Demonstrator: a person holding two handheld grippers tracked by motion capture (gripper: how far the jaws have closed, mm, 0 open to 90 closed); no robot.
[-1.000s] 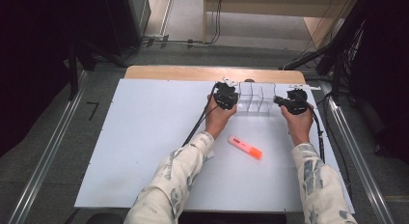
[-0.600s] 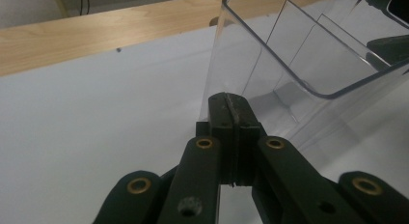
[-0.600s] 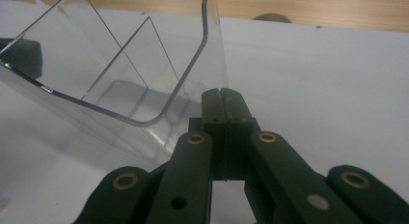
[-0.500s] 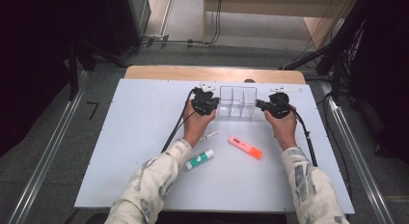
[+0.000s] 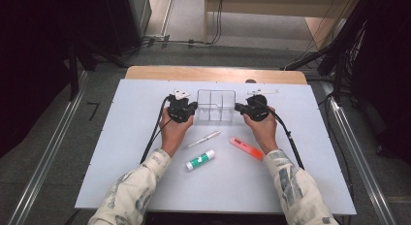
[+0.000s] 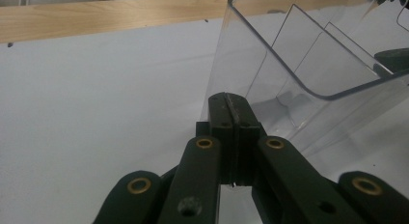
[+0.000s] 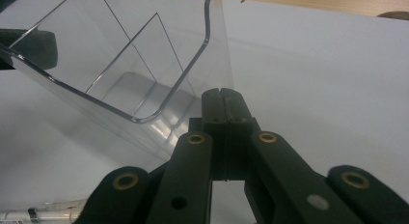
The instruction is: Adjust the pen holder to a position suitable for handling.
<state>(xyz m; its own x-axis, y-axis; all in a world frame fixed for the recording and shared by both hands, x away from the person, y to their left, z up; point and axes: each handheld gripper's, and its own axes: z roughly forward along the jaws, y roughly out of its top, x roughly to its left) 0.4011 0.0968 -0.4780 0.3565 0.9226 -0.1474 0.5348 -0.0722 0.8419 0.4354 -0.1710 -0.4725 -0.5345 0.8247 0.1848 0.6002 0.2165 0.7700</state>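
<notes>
Clear plastic organizer (image 5: 216, 105) stands on the white board (image 5: 116, 137), between both grippers. Left gripper (image 5: 193, 108) and right gripper (image 5: 238, 108): jaws fully closed, empty, tips at its end walls

A white counter (image 5: 116, 152) with a wooden strip along its far edge carries a clear divided box (image 5: 216, 105) near the back. Closer to the person lie a white pen (image 5: 202, 139), a green-labelled glue stick (image 5: 200, 159) and an orange marker (image 5: 246, 148), all apart.
</notes>
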